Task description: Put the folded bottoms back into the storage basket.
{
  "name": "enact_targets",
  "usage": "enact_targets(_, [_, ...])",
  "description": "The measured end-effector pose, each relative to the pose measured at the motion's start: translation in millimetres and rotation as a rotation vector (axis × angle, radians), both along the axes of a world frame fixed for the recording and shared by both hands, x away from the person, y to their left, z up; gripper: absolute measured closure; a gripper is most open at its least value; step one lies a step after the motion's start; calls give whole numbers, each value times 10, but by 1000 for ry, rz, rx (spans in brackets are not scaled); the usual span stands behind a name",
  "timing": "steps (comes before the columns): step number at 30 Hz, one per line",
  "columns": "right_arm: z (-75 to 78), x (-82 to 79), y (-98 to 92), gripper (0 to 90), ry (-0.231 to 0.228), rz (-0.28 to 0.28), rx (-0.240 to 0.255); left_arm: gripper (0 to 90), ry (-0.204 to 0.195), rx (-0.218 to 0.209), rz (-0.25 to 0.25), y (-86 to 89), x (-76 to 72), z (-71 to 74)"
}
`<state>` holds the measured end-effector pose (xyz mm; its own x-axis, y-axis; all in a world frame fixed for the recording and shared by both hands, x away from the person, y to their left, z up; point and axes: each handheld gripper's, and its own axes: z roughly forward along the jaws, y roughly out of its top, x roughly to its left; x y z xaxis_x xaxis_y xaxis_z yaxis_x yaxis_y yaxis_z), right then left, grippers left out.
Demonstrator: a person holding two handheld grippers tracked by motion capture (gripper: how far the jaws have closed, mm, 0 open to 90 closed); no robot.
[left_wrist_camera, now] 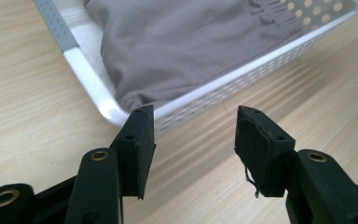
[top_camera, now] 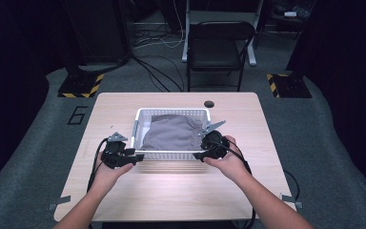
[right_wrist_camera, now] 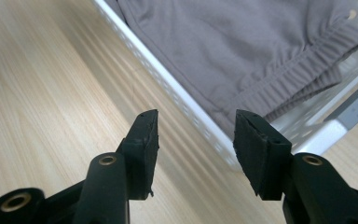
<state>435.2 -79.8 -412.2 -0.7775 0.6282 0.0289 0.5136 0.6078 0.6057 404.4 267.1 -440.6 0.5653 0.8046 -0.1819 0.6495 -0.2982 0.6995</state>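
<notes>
A white perforated basket (top_camera: 171, 155) stands at the middle of the wooden table, and a folded grey garment (top_camera: 174, 132) with an elastic waistband lies in it. My left gripper (top_camera: 140, 156) is at the basket's near left corner, jaws open and empty. In the left gripper view the gripper (left_wrist_camera: 196, 116) points at the basket's near wall (left_wrist_camera: 88, 74), with the garment (left_wrist_camera: 182, 42) behind it. My right gripper (top_camera: 196, 155) is at the near right corner, also open. In the right gripper view its jaws (right_wrist_camera: 196, 119) stand on either side of the basket rim (right_wrist_camera: 168, 79), apart from it, below the garment (right_wrist_camera: 223, 42).
The light wooden table (top_camera: 171, 195) has bare room in front of the basket and on both sides. A round hole (top_camera: 209, 103) sits near its far edge. Beyond the table stand a black folding chair (top_camera: 217, 47), floor cables and striped stand bases (top_camera: 81, 86).
</notes>
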Motion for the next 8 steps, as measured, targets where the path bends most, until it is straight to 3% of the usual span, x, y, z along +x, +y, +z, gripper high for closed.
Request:
enact_targets(2, [-46, -31, -6, 502, 4, -1, -7, 475, 12, -24, 25, 7, -40, -52])
enact_targets(8, [-154, -100, -51, 502, 25, -7, 8, 468, 1, -15, 33, 40, -104, -153])
